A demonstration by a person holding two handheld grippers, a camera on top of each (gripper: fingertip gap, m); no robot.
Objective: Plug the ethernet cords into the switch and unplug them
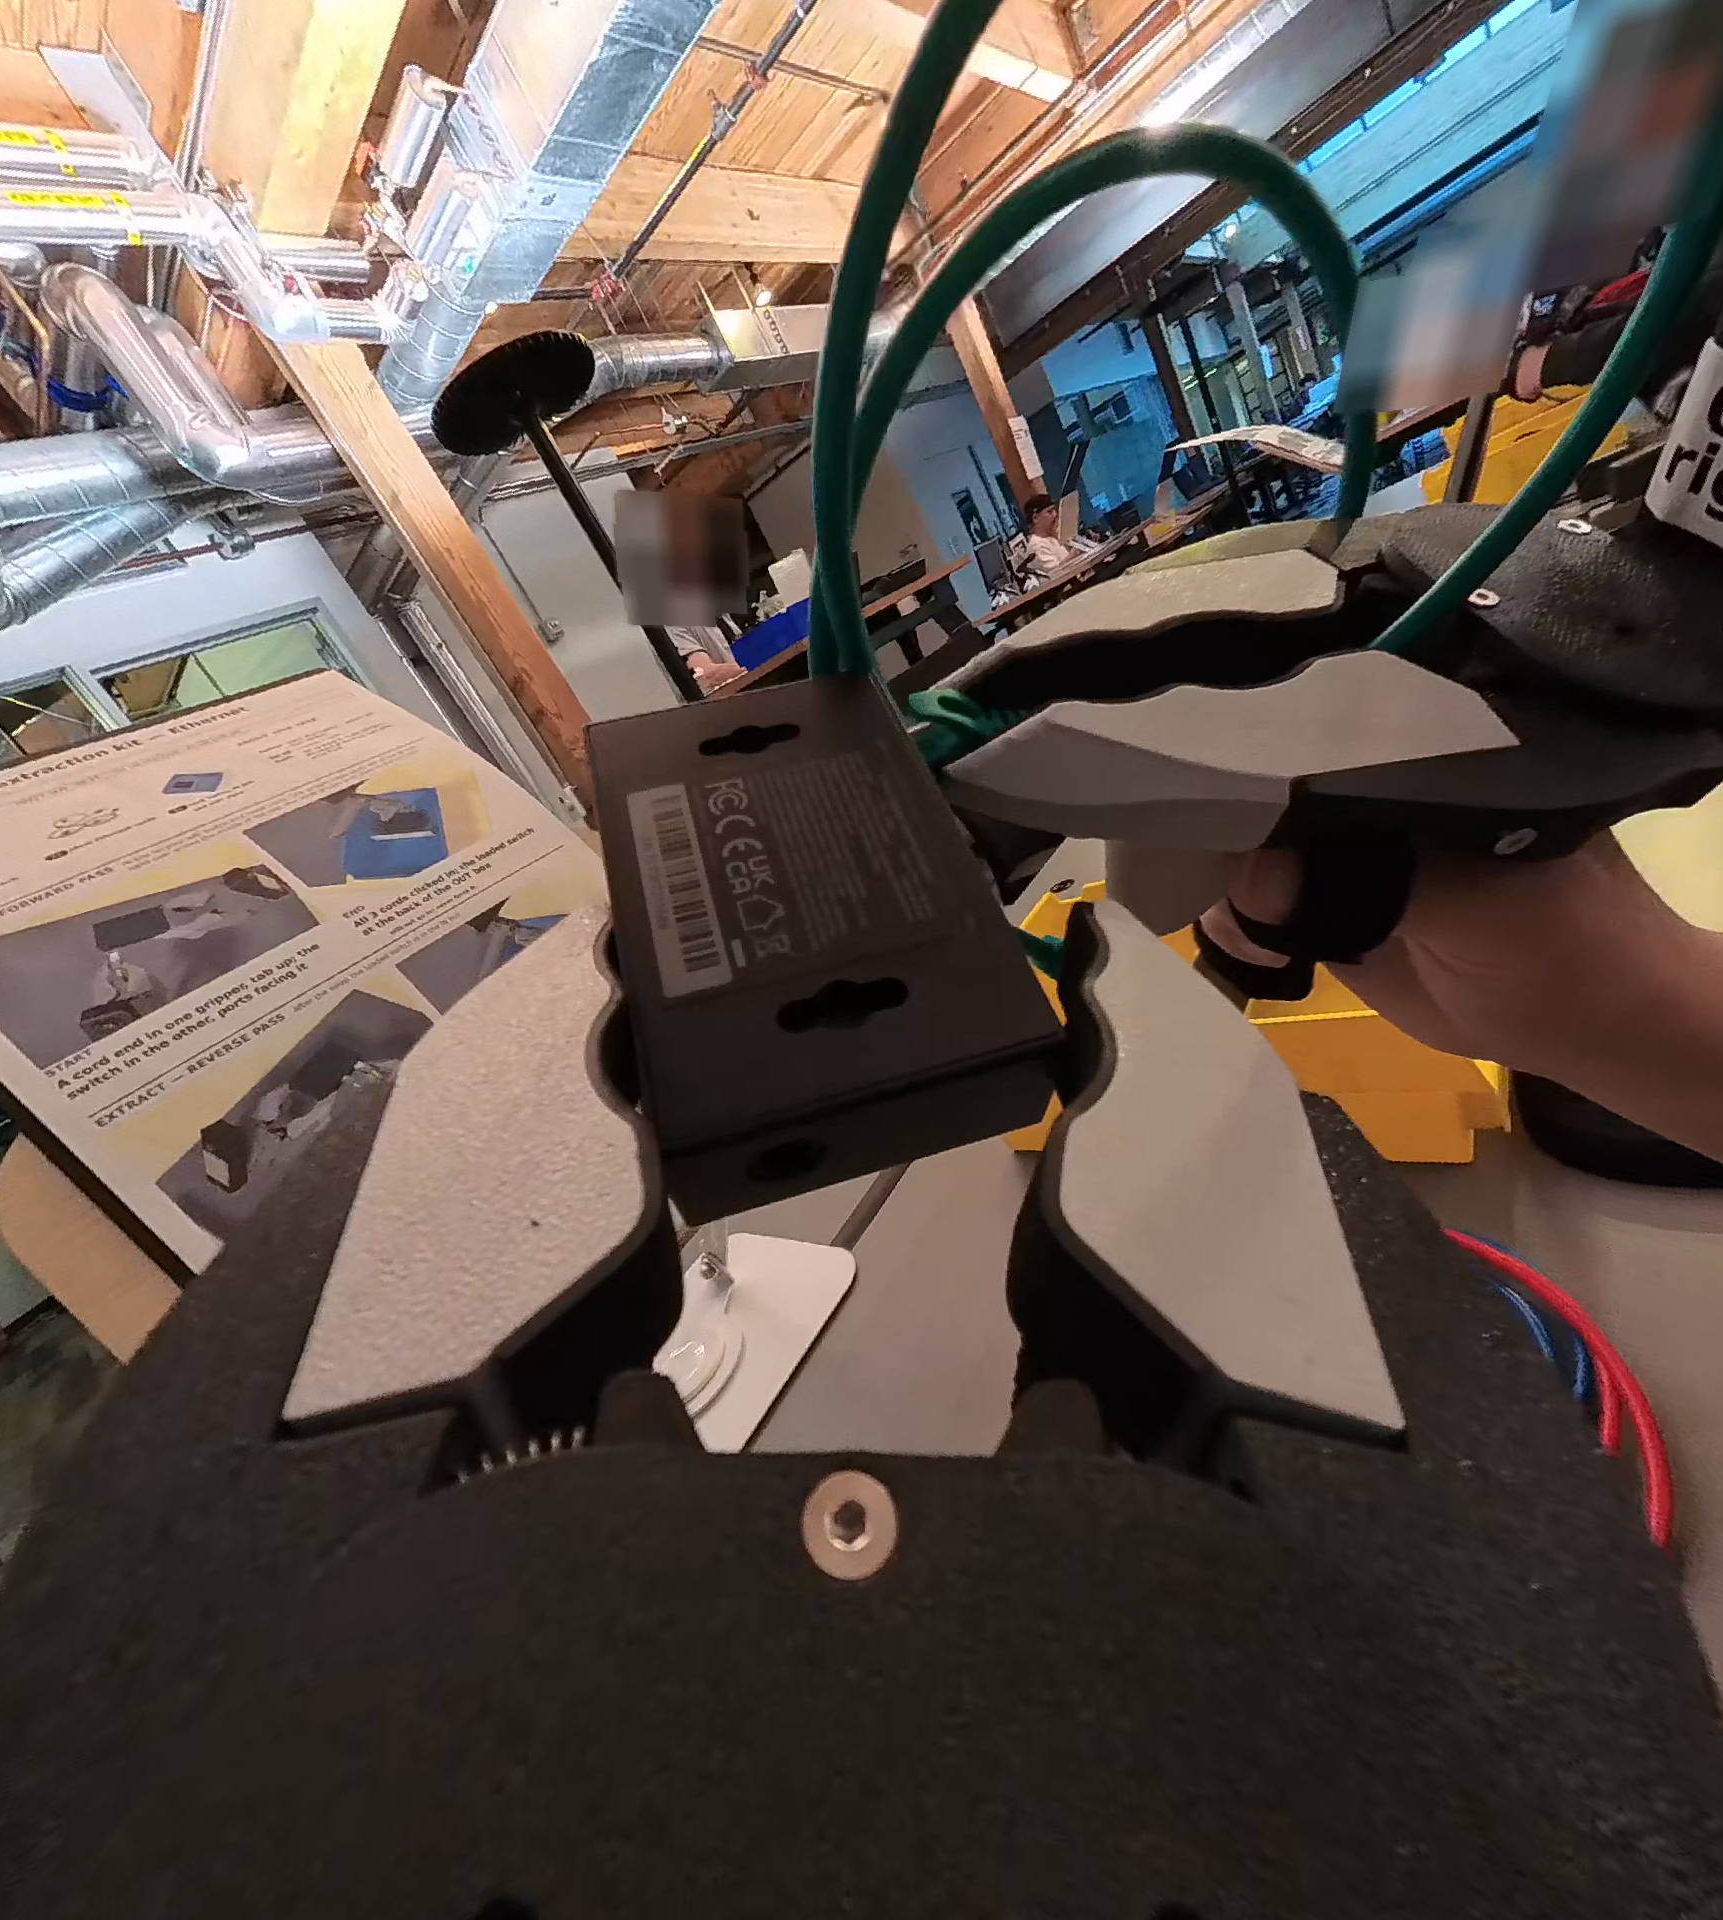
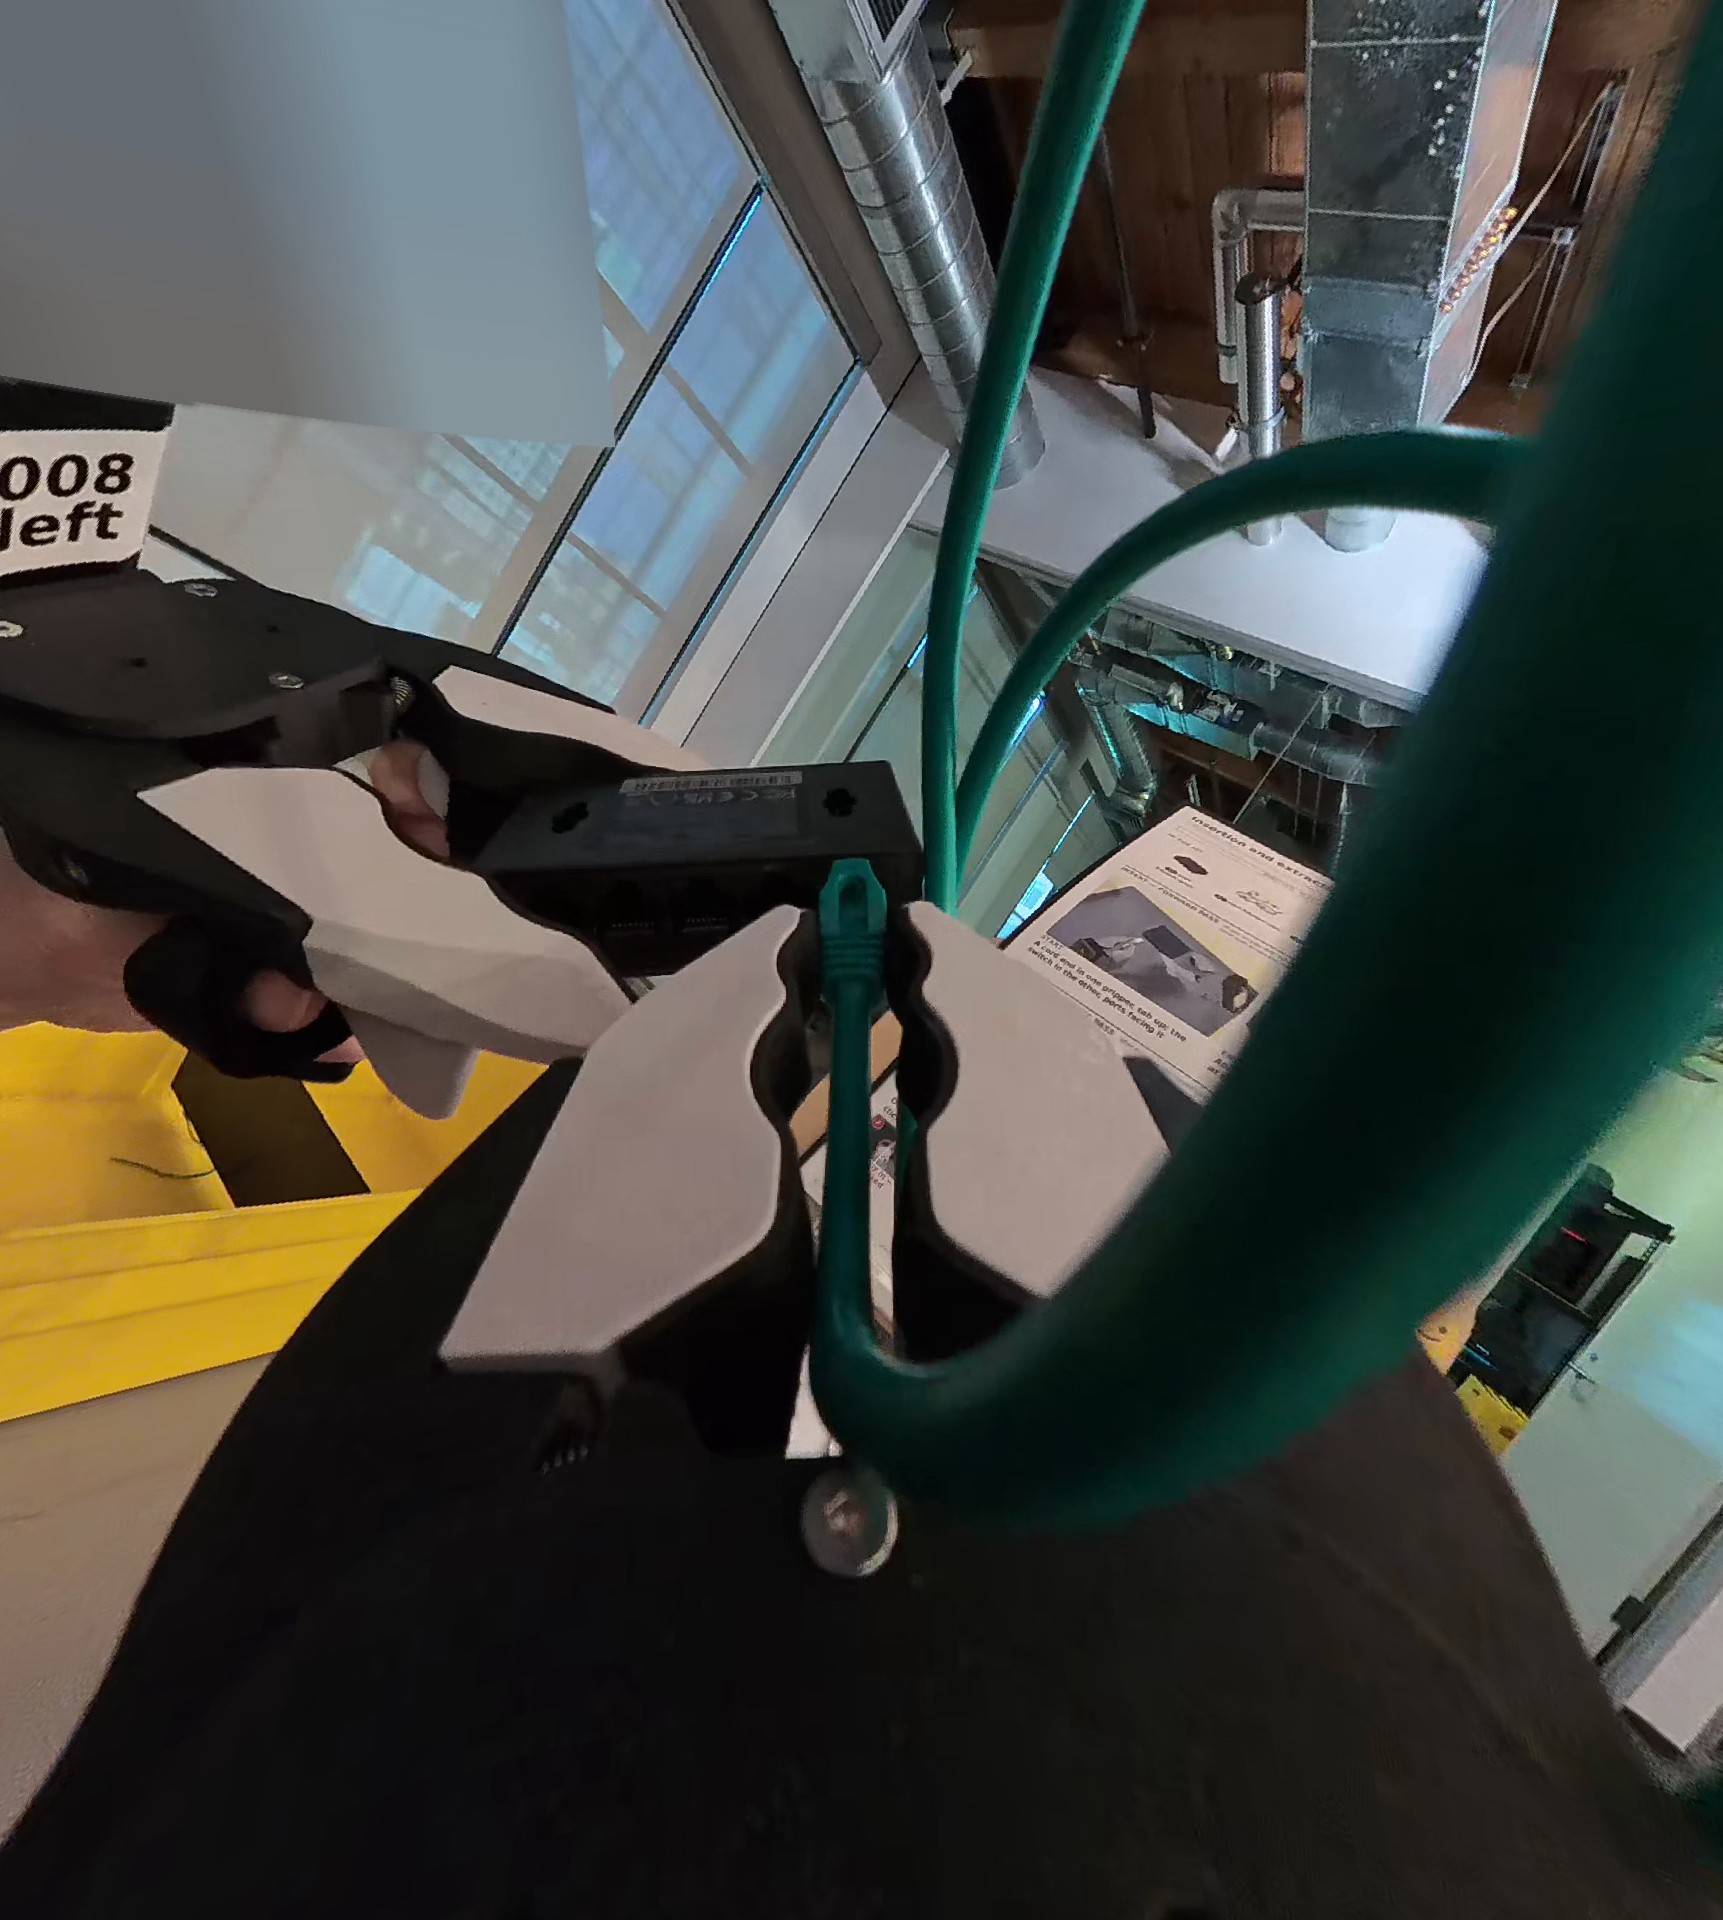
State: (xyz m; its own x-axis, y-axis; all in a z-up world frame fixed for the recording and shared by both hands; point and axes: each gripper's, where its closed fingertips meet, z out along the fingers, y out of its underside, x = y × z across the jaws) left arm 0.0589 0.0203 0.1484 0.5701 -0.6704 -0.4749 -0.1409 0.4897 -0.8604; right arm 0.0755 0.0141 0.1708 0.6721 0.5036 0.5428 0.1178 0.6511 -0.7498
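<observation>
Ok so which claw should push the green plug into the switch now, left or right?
The right claw. It is shut on the green ethernet plug, whose tip already sits at the port face of the black switch. The left claw is shut on the switch, so it should just brace it.

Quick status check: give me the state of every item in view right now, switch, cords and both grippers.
Switch: held off the table, underside facing the left camera.
Left gripper: jaws shut on the switch.
Right gripper: jaws shut on the green plug.
Green plug: at the switch's port face; whether seated, cannot tell.
Other green cords: looping up from the switch's far edge.
Yellow bin: on the table, contents hidden.
</observation>
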